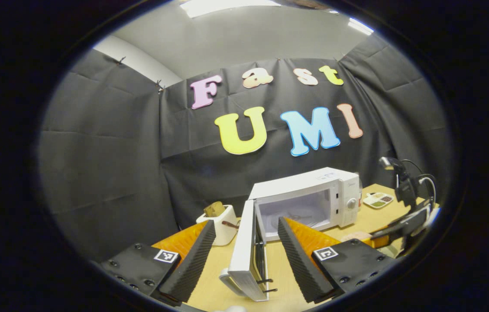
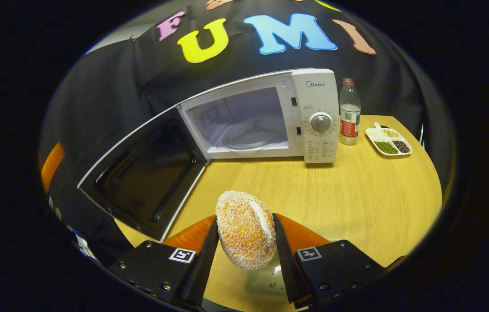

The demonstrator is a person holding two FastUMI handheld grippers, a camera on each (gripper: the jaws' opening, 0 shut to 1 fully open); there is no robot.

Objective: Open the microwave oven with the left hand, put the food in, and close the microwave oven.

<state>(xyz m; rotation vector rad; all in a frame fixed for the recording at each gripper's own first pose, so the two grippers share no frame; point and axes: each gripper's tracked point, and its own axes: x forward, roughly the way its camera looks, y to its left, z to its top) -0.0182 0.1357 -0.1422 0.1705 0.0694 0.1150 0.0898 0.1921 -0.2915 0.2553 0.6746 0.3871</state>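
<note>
Food [image 2: 244, 229], a crumb-coated round, sits clamped between the right tongs [image 2: 244, 242], above a plate [image 2: 266, 281]. Left tongs [image 1: 246, 251] stand apart astride the open door [image 1: 244, 251]. Microwave [image 2: 270, 117] cavity lies ahead; risk: the crumbly food slipping or clipping the frame.

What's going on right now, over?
Left gripper open around door edge. Right gripper shut on bun. Microwave open. Path clear.
</note>
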